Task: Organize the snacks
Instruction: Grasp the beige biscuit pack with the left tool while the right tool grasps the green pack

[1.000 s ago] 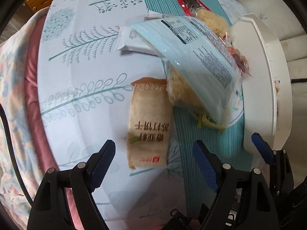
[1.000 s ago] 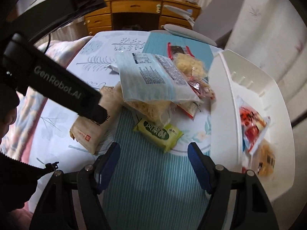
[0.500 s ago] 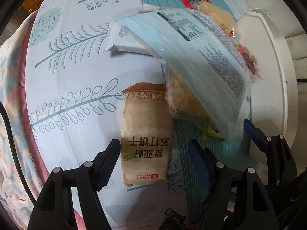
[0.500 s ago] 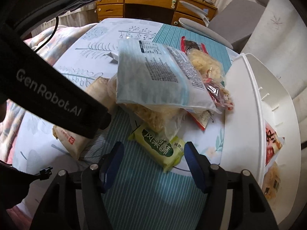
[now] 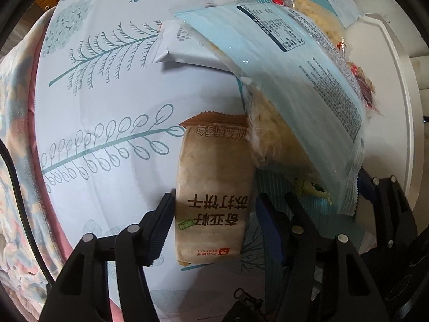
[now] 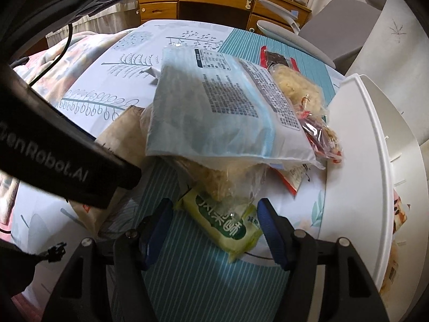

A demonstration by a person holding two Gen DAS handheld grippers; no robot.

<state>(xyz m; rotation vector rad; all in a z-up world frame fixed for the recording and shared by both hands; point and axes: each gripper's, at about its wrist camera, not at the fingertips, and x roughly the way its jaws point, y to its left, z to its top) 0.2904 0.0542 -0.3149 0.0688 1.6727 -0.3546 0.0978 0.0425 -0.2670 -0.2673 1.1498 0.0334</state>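
A tan cracker pack (image 5: pixel 214 187) lies on the leaf-print cloth. My left gripper (image 5: pixel 214 209) points down over it, its jaws closing, a pad close on each long side of the pack. A green snack pack (image 6: pixel 228 222) lies slantwise on the teal stripes, partly under a clear bag of yellowish snacks (image 6: pixel 222 179). My right gripper (image 6: pixel 214 212) straddles the green pack; a sliver of cloth shows beside its left finger. A large light-blue bag (image 6: pixel 219 107) rests on top of the heap.
A white tray (image 6: pixel 356 161) stands at the right with a few packs inside. A red-edged pack (image 6: pixel 273 59) and a small white pack (image 5: pixel 182 45) lie farther back. The left gripper's black body (image 6: pixel 53 147) crosses the right wrist view. A wooden desk (image 6: pixel 214 2) stands behind.
Both grippers have come down closer to the heap. The left jaws have narrowed around the cracker pack. The right jaws narrowed early and now sit around the green pack.
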